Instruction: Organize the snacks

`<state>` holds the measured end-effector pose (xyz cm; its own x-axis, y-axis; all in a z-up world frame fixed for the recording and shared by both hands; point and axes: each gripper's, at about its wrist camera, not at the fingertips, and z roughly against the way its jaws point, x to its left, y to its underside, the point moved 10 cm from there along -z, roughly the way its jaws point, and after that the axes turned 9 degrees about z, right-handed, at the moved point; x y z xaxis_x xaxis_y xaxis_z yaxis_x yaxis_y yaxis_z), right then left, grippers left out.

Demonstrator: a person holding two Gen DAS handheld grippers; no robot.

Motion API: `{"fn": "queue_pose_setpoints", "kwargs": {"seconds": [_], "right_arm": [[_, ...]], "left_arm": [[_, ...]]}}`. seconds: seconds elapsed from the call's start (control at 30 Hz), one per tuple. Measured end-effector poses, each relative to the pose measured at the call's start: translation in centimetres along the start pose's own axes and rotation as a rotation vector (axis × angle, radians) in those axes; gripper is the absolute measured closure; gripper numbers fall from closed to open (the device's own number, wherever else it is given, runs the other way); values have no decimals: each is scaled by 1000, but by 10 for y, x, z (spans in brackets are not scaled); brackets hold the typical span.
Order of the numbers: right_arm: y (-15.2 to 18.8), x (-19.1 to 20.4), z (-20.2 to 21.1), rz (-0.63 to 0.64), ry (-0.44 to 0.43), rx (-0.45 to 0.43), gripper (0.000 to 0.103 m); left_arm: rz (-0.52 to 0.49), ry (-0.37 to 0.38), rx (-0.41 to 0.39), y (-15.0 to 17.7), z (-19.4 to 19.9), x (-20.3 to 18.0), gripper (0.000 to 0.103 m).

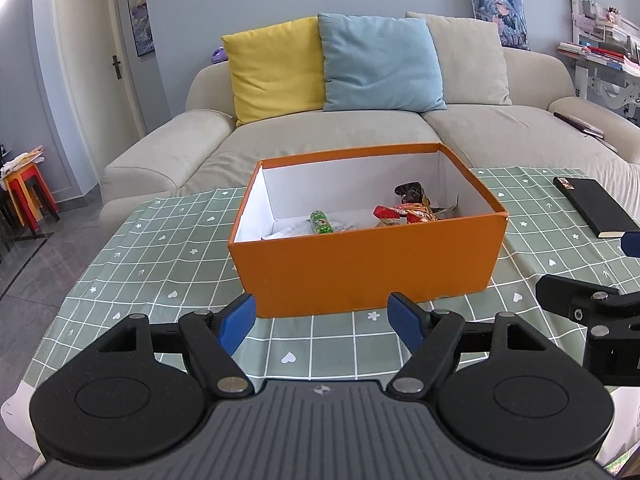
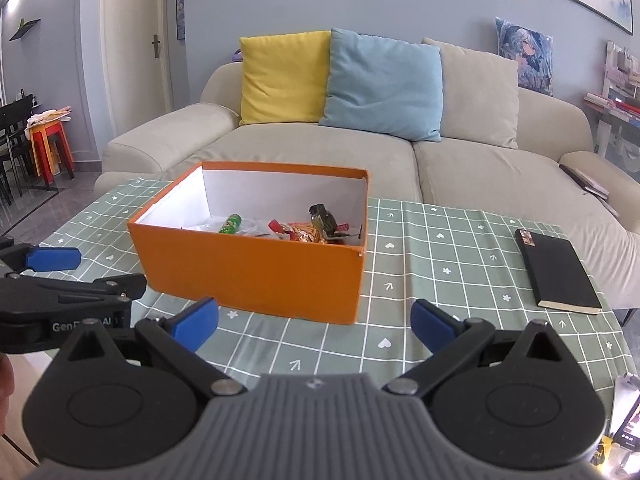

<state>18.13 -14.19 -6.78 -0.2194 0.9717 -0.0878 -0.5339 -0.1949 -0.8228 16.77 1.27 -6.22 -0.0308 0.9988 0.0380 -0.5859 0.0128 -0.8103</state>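
Observation:
An open orange box (image 1: 360,272) with white inner walls stands on the green checked tablecloth (image 1: 168,240); it also shows in the right wrist view (image 2: 248,276). Inside lie a green snack packet (image 1: 321,222), a red and gold wrapped snack (image 1: 408,214) and a dark packet (image 1: 410,192); the same snacks show in the right wrist view (image 2: 308,232). My left gripper (image 1: 322,324) is open and empty, just in front of the box. My right gripper (image 2: 314,322) is open and empty, in front of the box's right corner. The right gripper's body (image 1: 592,312) shows at the left view's right edge.
A black notebook (image 2: 558,270) lies on the table to the right of the box. A beige sofa (image 2: 320,152) with yellow, blue and beige cushions stands behind the table. Stacked red and orange stools (image 2: 48,148) stand far left.

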Motion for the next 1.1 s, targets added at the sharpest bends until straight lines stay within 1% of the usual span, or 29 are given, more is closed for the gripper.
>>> {"fn": "queue_pose_setpoints", "kwargs": {"seconds": [0.3, 1.1], "right_arm": [[-1, -2, 0, -4, 6, -1, 4], [2, -4, -3, -10, 22, 32, 4]], "left_arm": [[-1, -2, 2, 0, 0, -1, 15], [-12, 2, 23, 1, -2, -2, 15]]}}
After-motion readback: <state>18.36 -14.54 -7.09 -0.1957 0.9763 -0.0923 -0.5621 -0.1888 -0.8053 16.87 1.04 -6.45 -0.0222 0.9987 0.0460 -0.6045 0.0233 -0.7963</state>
